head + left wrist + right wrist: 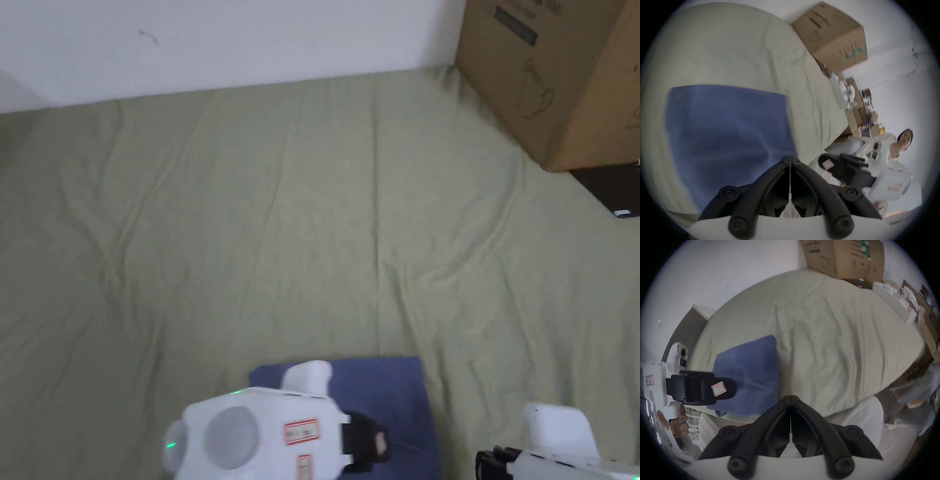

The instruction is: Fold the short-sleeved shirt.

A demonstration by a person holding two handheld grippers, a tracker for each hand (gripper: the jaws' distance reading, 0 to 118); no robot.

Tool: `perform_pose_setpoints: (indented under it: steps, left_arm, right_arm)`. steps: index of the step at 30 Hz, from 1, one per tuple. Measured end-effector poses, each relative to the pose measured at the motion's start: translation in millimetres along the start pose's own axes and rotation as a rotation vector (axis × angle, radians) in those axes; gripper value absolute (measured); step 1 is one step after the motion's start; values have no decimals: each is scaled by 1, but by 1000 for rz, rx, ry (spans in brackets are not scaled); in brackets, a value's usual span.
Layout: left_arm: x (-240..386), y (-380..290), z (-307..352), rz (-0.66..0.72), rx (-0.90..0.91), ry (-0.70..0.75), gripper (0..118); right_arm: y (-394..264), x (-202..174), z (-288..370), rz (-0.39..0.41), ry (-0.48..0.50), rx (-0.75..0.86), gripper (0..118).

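A blue short-sleeved shirt [381, 400], folded into a flat rectangle, lies at the near edge of a bed covered in a wrinkled green sheet [300, 219], at 6 o'clock in the head view. The left gripper [790, 156] hovers over the shirt, jaws pressed together on nothing. The right gripper [790, 396], jaws likewise closed and empty, hangs beside it at 5 o'clock. A cardboard box [550, 69] stands at 1 o'clock.

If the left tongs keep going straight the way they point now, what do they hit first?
Most likely the folded blue shirt: the left tongs are shut, tips aimed at its near edge. Beyond it lies the green bedsheet. Depth is unclear and the picture is blurred, so height above the cloth is uncertain.
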State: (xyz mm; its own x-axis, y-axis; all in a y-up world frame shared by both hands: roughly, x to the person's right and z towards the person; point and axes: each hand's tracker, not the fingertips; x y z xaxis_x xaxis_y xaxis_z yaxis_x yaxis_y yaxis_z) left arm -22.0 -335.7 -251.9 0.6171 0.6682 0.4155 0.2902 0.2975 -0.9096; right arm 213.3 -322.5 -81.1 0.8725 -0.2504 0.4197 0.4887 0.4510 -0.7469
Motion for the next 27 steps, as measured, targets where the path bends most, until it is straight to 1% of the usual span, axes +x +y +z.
perform_pose_setpoints:
  steps: [3,5,6,7,8,9,10,11,12,13,14,15,17,23,25,27]
  left_arm:
    - [-38,-11,49,26,86,53,1]
    - [-60,-20,73,11,89,88,1]
    - [-70,-25,82,12,92,88,5]
    - [-79,-28,88,19,94,87,14]
    - [-88,-32,93,36,95,94,27]
    - [-94,-34,95,64,101,87,48]
    - [-101,-37,97,85,108,71,62]
    - [-107,-35,95,117,113,49,79]
    - [-110,-35,92,143,120,38,100]
    - [-114,-34,88,160,122,22,112]
    - [-118,-31,83,167,114,8,118]
    - [-120,-27,75,186,118,-23,118]
    - [-126,-18,63,211,120,-64,118]
    - [-137,14,17,266,57,-101,118]
    - [-138,21,7,270,51,-144,118]
    - [-135,27,-2,246,41,-171,118]
  right_arm:
    - [16,-23,-8,76,25,10,0]
    - [26,-39,-18,119,32,14,0]
    - [30,-46,-24,138,39,16,0]
    - [34,-54,-32,149,39,7,0]
    - [38,-60,-39,159,36,-5,0]
    - [41,-65,-46,169,46,-5,0]
    - [43,-70,-54,186,54,-9,0]
    - [45,-74,-64,205,49,-22,0]
    - [46,-77,-74,223,44,-32,0]
    - [45,-79,-85,245,3,-61,0]
    - [43,-80,-96,263,-32,-82,0]
    - [41,-80,-105,269,-20,-96,0]
    - [38,-77,-109,247,-8,-100,0]
    - [44,-72,-106,206,13,-102,0]
    - [44,-72,-105,204,11,-103,0]
    - [43,-74,-106,215,4,-100,0]
